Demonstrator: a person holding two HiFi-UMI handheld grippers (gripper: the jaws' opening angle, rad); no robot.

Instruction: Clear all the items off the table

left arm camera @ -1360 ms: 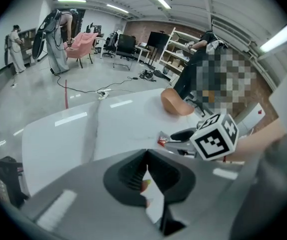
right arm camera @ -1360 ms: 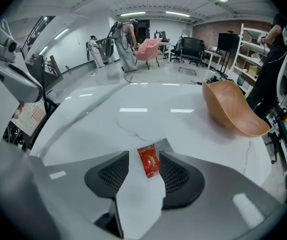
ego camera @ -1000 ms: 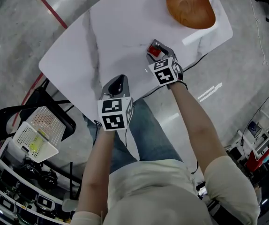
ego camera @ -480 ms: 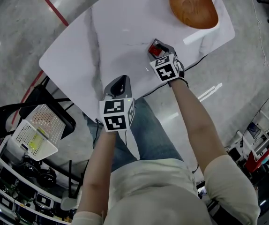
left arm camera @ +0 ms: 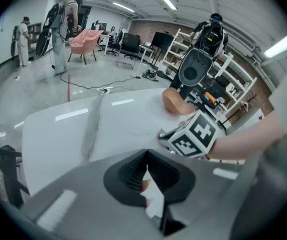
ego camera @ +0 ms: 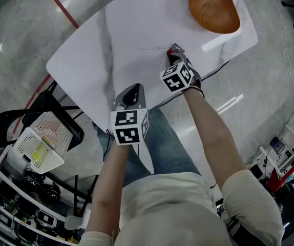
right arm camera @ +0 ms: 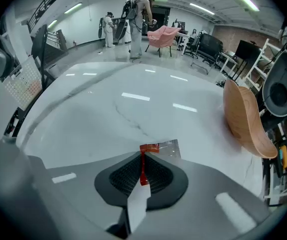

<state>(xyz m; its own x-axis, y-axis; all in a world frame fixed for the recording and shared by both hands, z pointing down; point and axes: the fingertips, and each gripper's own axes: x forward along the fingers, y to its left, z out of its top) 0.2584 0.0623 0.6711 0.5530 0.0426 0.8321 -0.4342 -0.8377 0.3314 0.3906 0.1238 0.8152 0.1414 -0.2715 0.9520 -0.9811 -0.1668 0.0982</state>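
Closing jaws: the right gripper [right arm camera: 142, 159] has just been closing its jaws, and they now stand pinched together on the red edge of a small clear packet [right arm camera: 163, 148]. A red strip runs up the seam between them.
Packet: it lies on the table [ego camera: 137, 29] close to the near right edge, under the right gripper's tip. Its clear part sticks out on the far side of the jaws. I cannot tell whether it has left the surface.
Left gripper: the left gripper [ego camera: 130, 95] hovers over the table's near edge, to the left of the right one, with its jaws together. A tiny coloured speck shows at the seam, too small to name.
Wooden bowl: the wooden bowl [ego camera: 214, 7] sits at the far right corner of the table, well apart from both grippers.
Meaning for the task: the grip on the packet looks made, so lifting it clear of the table is likely next. The hold is on a thin edge and could slip. The bowl is yet to be cleared.
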